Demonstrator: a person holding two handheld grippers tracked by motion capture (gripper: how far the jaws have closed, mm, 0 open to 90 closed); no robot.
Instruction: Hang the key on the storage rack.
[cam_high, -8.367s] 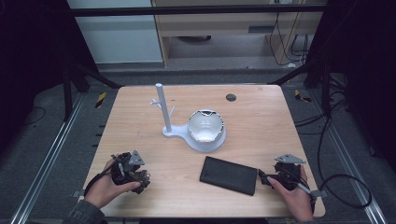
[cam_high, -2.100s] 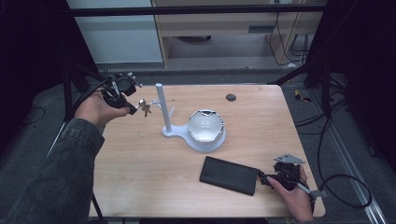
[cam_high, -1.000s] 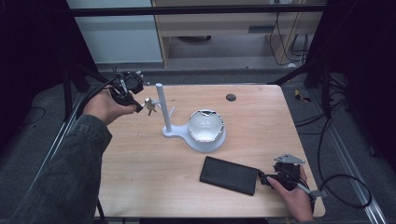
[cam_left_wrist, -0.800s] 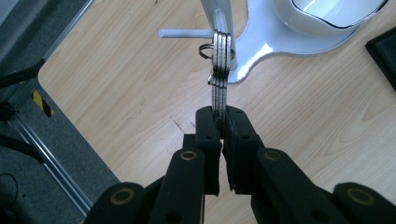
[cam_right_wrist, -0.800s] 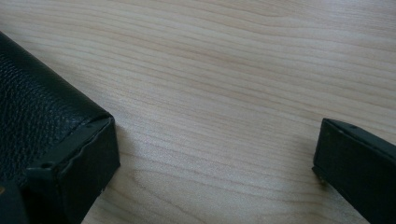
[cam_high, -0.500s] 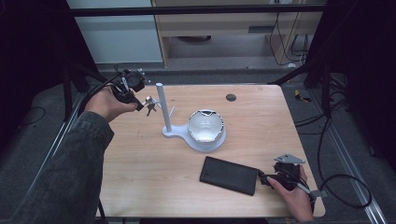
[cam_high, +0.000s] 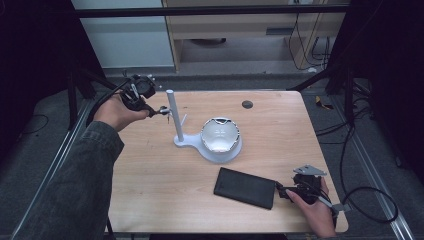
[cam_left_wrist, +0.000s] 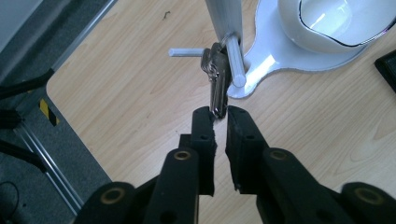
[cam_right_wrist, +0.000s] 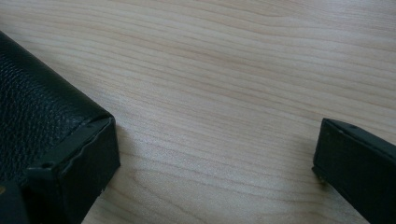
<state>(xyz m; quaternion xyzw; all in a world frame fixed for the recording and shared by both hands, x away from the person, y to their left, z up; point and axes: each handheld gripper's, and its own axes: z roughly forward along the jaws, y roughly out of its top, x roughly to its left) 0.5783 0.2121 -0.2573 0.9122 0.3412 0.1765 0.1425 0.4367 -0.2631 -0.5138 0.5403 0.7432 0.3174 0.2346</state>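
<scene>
Light wooden table (cam_high: 150, 200) at frame centre on dark grey floor (cam_high: 30, 165), with a wooden cabinet (cam_high: 235, 30) and black cables (cam_high: 370, 195) behind and right.

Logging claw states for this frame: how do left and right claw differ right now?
The left claw is shut on the keys at the white stand's peg, raised over the table's far left; the right claw is open, holding nothing, low on the table beside the black case. Both have black jaws and are hand-held.

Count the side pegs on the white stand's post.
2 white plastic side pegs: one peg points toward the camera with the silver keys hung on it, the other peg sticks out left, bare. More may hide behind the white upright post.
</scene>
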